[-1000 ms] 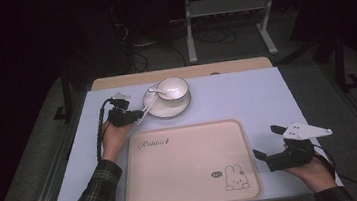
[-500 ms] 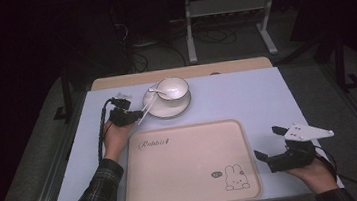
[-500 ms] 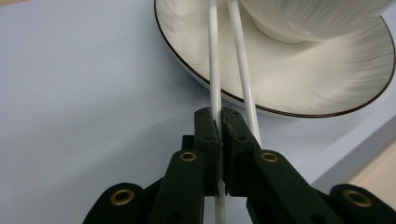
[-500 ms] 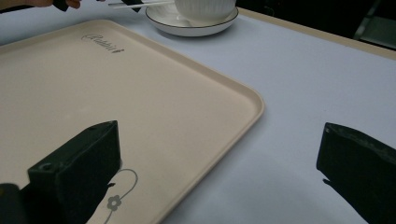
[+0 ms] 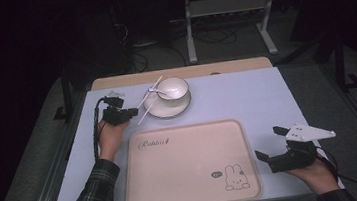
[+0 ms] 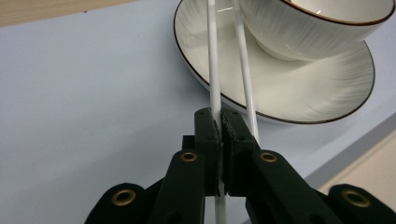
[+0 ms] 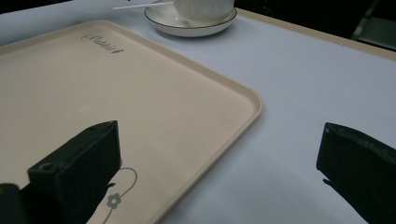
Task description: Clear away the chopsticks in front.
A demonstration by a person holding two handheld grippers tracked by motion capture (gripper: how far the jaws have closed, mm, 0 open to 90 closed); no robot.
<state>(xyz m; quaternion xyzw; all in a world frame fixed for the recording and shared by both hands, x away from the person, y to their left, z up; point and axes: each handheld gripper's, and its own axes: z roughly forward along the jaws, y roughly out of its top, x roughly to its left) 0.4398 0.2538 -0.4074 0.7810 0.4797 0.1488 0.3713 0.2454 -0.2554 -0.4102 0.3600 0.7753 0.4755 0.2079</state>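
Note:
A white bowl (image 5: 172,87) stands on a white saucer (image 5: 167,109) with a dark rim at the back of the table. My left gripper (image 5: 135,114) sits just left of the saucer, shut on a thin white stick (image 5: 147,103) that slants up towards the bowl. In the left gripper view the pads (image 6: 220,114) clamp this stick (image 6: 212,56), and a second white stick (image 6: 243,70) runs beside the right jaw over the saucer (image 6: 289,88). My right gripper (image 5: 270,142) rests open at the tray's right edge, with nothing between its jaws (image 7: 219,135).
A beige tray (image 5: 189,170) with a rabbit drawing lies at the front middle of the pale blue table top (image 5: 246,98). A wooden strip (image 5: 233,66) borders the table's far edge. A metal stand (image 5: 227,10) and cables are on the dark floor beyond.
The left gripper's jaws have drawn together on the white stick, and the stick's far end now points higher beside the bowl. The right gripper has not moved.

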